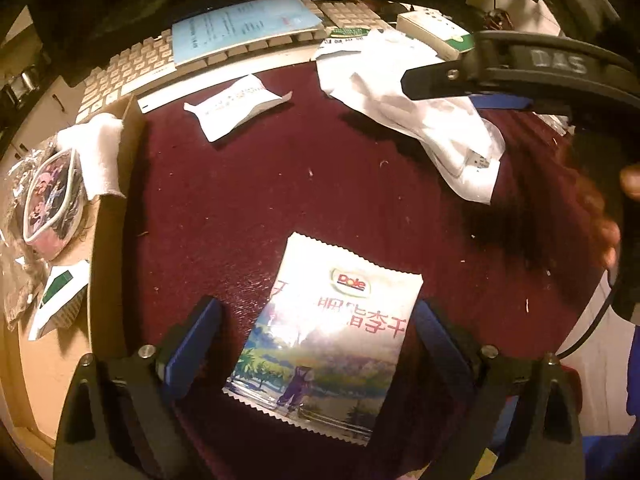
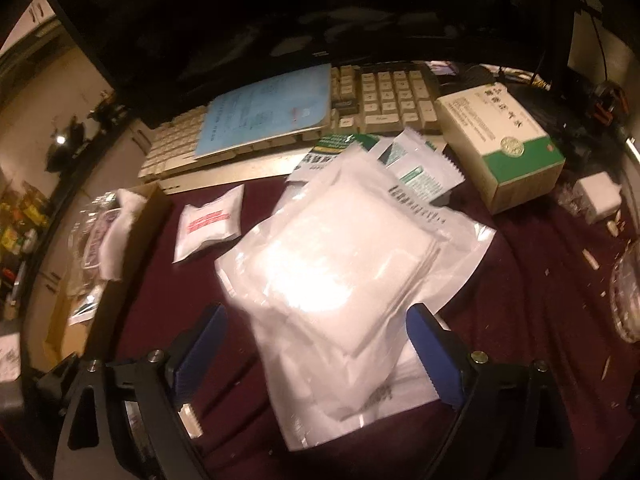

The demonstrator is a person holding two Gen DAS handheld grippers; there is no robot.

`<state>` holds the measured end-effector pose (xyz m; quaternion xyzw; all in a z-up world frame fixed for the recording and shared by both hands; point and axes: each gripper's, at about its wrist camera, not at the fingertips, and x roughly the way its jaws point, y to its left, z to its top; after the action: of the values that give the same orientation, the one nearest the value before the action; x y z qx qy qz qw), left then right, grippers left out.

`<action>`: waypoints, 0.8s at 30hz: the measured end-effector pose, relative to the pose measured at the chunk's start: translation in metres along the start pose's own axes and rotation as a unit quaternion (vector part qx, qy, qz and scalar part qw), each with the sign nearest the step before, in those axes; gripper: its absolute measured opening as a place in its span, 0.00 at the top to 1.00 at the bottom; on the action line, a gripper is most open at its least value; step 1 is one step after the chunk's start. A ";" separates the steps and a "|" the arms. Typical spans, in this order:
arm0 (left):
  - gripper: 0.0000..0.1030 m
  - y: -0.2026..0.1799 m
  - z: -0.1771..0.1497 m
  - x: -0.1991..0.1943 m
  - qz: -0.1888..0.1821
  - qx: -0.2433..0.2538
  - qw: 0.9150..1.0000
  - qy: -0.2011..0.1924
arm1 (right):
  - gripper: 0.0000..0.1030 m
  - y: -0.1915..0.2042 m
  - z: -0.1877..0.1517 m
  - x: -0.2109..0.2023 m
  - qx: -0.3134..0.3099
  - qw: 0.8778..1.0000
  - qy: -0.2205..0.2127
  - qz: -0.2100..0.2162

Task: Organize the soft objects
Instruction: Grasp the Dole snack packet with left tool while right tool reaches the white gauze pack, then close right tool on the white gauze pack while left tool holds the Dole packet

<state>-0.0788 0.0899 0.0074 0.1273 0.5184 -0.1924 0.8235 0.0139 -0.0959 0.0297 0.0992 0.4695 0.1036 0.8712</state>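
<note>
Here, a Dole snack pouch (image 1: pixel 326 332) is lying flat on the maroon cloth (image 1: pixel 248 200), sitting between the spread fingers of the left gripper (image 1: pixel 316 340), which are not touching it. The right gripper (image 2: pixel 316 344) is likewise standing wide, straddling a clear bag of white pads (image 2: pixel 332 276) without pinching it. A small white sachet (image 1: pixel 234 106) is resting farther back, well apart from both. A cardboard box (image 1: pixel 108 216) at the left is holding a white towel (image 1: pixel 100 156) and a printed pouch (image 1: pixel 50 204). A keyboard (image 2: pixel 384 96) under a blue booklet (image 2: pixel 268 110) is lying behind, beside a green-and-white medicine carton (image 2: pixel 500 140); the monitor bezel is reading TCL.
</note>
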 end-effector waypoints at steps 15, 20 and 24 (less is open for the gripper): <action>0.38 -0.006 0.020 0.000 -0.032 -0.062 0.997 -0.042 | 0.74 -0.013 0.004 0.000 -0.009 0.999 -0.021 -0.043; 0.40 -0.006 0.023 0.000 -0.031 -0.066 0.996 -0.044 | 0.77 -0.014 -0.002 -0.013 -0.015 0.999 -0.035 -0.023; 0.42 0.000 0.025 -0.002 -0.029 -0.073 0.996 -0.047 | 0.79 -0.012 -0.005 -0.025 -0.020 0.998 -0.051 -0.007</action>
<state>-0.0595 0.0806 0.0194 0.0421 0.4956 -0.1837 0.8479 -0.0027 -0.1138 0.0434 0.0838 0.4233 0.1011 0.8964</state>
